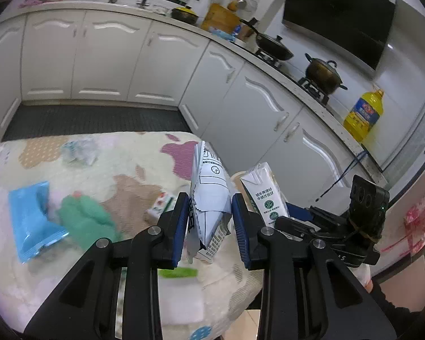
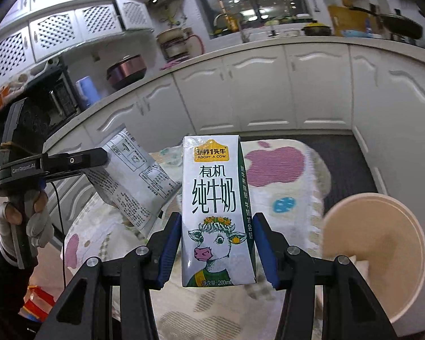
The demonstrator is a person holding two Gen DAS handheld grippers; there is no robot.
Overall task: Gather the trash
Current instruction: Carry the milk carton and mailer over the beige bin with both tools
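In the left wrist view my left gripper (image 1: 209, 199) is shut on a crumpled white printed packet (image 1: 211, 178), which stands up between the blue pads. To its right, the other gripper holds a white milk carton (image 1: 265, 195). In the right wrist view my right gripper (image 2: 216, 219) is shut on that milk carton (image 2: 215, 181), which is upright with the cow picture facing the camera. At the left of this view, a gloved hand (image 2: 28, 223) carries the left gripper with the silvery packet (image 2: 133, 178) in it. Both items hang above the table.
The table's patterned cloth (image 1: 133, 175) bears a blue wrapper (image 1: 31, 218), a green bundle (image 1: 85, 222), a small carton (image 1: 160, 206), crumpled clear plastic (image 1: 79, 150) and a green strip (image 1: 178, 272). A beige bowl (image 2: 376, 255) sits at the right. White kitchen cabinets (image 1: 113, 56) run behind.
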